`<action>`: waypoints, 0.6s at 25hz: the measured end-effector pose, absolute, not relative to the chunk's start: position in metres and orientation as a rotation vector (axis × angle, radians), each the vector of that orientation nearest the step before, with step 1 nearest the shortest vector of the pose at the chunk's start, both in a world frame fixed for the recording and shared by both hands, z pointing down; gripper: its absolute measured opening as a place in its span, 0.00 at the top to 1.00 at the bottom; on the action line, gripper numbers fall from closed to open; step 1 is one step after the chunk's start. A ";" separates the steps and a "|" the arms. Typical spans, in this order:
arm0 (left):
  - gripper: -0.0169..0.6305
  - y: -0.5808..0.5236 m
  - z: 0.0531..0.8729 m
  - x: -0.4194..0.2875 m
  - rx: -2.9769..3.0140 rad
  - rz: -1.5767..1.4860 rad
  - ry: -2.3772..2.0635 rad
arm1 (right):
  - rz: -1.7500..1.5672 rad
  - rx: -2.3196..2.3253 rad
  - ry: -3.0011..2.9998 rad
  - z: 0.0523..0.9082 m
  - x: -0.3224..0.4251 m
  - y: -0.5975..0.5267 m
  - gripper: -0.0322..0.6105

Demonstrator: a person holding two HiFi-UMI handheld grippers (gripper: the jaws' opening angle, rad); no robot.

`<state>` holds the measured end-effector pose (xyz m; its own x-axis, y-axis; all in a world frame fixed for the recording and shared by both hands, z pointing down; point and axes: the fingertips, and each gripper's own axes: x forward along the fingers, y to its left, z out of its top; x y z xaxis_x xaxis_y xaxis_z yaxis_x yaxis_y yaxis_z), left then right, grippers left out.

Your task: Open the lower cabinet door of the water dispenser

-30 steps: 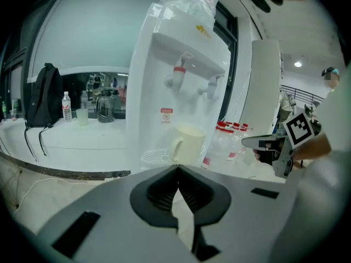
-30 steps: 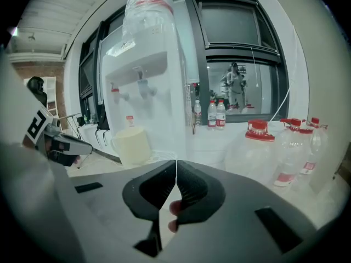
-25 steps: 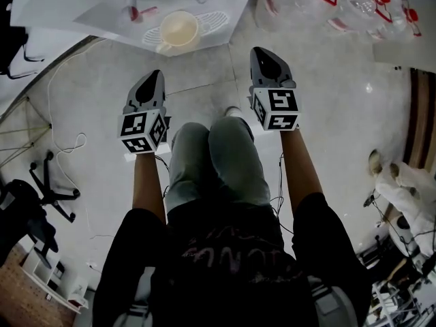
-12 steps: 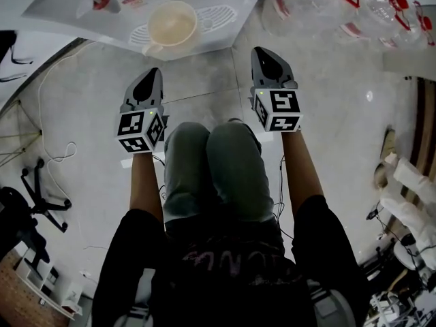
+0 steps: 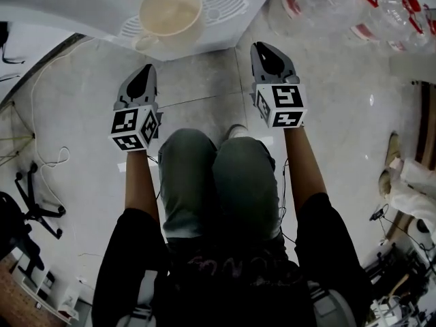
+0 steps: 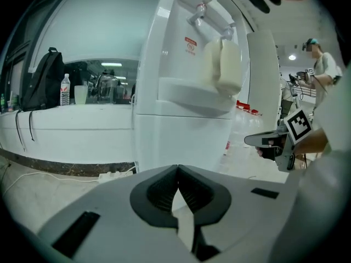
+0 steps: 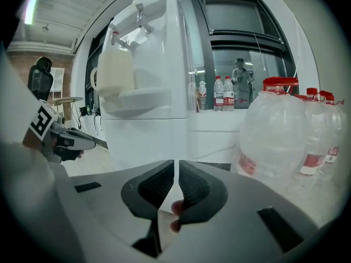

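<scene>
A white water dispenser [image 6: 181, 64] stands right in front of me, a cream cup [image 5: 170, 9] on its drip tray [image 5: 228, 7]. Its lower cabinet door [image 6: 178, 141] is closed and also faces the right gripper view [image 7: 145, 138]. My left gripper [image 5: 144, 70] hangs in the air short of the door, its jaws shut and empty [image 6: 177, 167]. My right gripper [image 5: 263, 48] is level with it on the right, also clear of the door. Its jaws [image 7: 176, 162] are opening, with a thin gap and nothing between them.
Large water jugs [image 5: 320, 5] with red labels stand on the floor to the right [image 7: 274, 130]. An office chair base [image 5: 34, 206] and cables lie at the left. A backpack [image 6: 46, 81] and bottles sit on a counter behind. My knees [image 5: 218, 176] are below the grippers.
Both grippers have sunk together, and my head with them. The cup and tray have grown larger and slid toward the top edge of the head view.
</scene>
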<state>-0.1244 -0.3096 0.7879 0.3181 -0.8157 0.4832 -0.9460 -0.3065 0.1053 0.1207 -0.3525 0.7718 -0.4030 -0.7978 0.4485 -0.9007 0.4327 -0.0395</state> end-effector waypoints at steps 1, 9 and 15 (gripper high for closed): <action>0.95 -0.310 0.790 -0.126 2.222 0.480 -1.571 | 0.380 1.452 -2.334 0.774 0.120 -0.353 0.89; 0.95 -0.318 0.810 -0.129 2.266 0.482 -1.547 | 0.374 1.420 -2.380 0.795 0.113 -0.372 0.74; 0.95 -0.318 0.829 -0.133 2.279 0.516 -1.516 | 0.389 1.353 -2.434 0.803 0.112 -0.391 0.58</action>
